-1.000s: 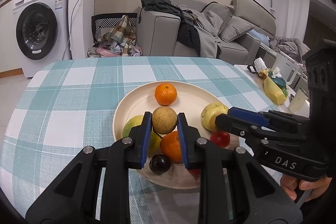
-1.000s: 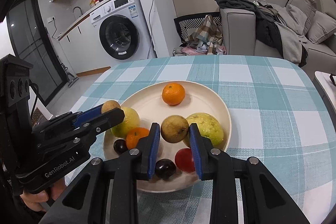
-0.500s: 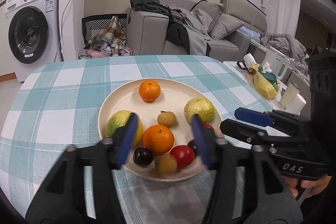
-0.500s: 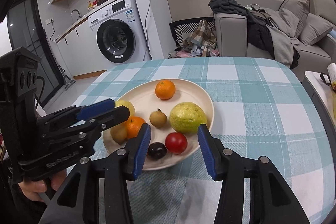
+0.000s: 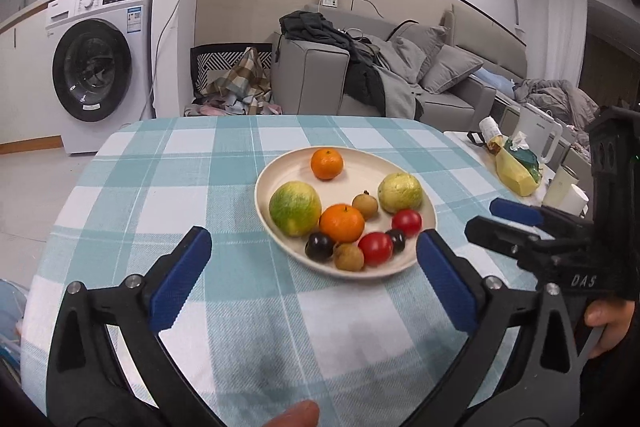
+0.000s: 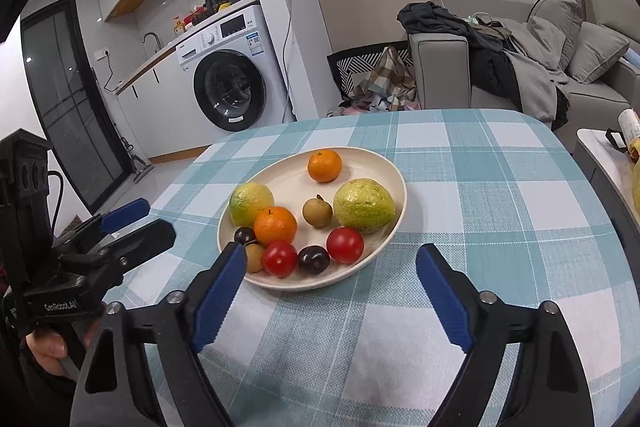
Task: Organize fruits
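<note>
We hold our left gripper (image 5: 310,247) and our right gripper (image 6: 332,267) low over a table covered with a teal-and-white checked tablecloth (image 5: 180,167), both sets of jaws opening wide with nothing between them but bare cloth. The fruits all sit on a cream plate (image 6: 280,175) near the middle of the table, just ahead of the blue finger pads (image 6: 218,291). On it we see a tangerine (image 6: 324,165) at the far side, a second tangerine (image 6: 275,225) nearer us, a green-yellow citrus fruit (image 6: 251,202) at the left, a bumpy green guava (image 6: 364,205) at the right, a small brown longan (image 6: 317,212) between them, and along the near rim two red tomatoes (image 6: 345,244), two dark plums (image 6: 313,259) and another brown longan (image 5: 349,256). Beyond the table stands a white washing machine (image 6: 230,83) under a counter with bottles and a cooker on top. A grey sofa (image 5: 316,79) piled with dark clothes (image 5: 320,27) and cushions fills the right of the room, with a checked cloth (image 6: 384,79) heaped over a patterned basket beside it. A white side table (image 5: 492,155) to the right carries a yellow bag (image 5: 514,171) and white cups (image 5: 568,193). In the right wrist view, a glass door (image 6: 68,107) stands at the far left.
</note>
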`<state>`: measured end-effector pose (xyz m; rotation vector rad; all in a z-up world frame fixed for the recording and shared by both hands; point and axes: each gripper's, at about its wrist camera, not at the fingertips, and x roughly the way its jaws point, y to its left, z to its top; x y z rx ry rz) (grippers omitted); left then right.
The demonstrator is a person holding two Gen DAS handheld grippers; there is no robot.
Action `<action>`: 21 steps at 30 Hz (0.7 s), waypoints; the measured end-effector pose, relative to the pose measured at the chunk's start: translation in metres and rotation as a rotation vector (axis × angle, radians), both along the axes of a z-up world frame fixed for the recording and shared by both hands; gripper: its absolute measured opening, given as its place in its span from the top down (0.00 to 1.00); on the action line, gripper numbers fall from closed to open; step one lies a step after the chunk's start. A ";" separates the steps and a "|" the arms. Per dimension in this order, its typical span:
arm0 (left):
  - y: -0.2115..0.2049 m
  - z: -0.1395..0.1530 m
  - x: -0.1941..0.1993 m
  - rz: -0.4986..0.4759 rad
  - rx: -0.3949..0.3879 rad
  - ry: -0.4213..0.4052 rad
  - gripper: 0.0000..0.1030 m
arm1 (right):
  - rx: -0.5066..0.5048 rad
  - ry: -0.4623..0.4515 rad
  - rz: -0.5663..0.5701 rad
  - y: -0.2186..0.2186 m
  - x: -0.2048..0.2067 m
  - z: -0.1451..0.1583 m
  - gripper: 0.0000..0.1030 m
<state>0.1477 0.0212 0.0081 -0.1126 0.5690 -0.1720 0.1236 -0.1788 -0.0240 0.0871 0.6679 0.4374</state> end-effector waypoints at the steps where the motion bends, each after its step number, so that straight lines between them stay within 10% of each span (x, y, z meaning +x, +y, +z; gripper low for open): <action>1: 0.002 0.000 -0.007 -0.001 0.008 -0.003 0.01 | -0.003 -0.004 0.003 0.000 -0.003 0.000 0.07; 21: -0.027 -0.010 -0.042 0.037 0.082 -0.053 0.01 | -0.036 -0.178 0.079 0.005 -0.048 0.000 0.00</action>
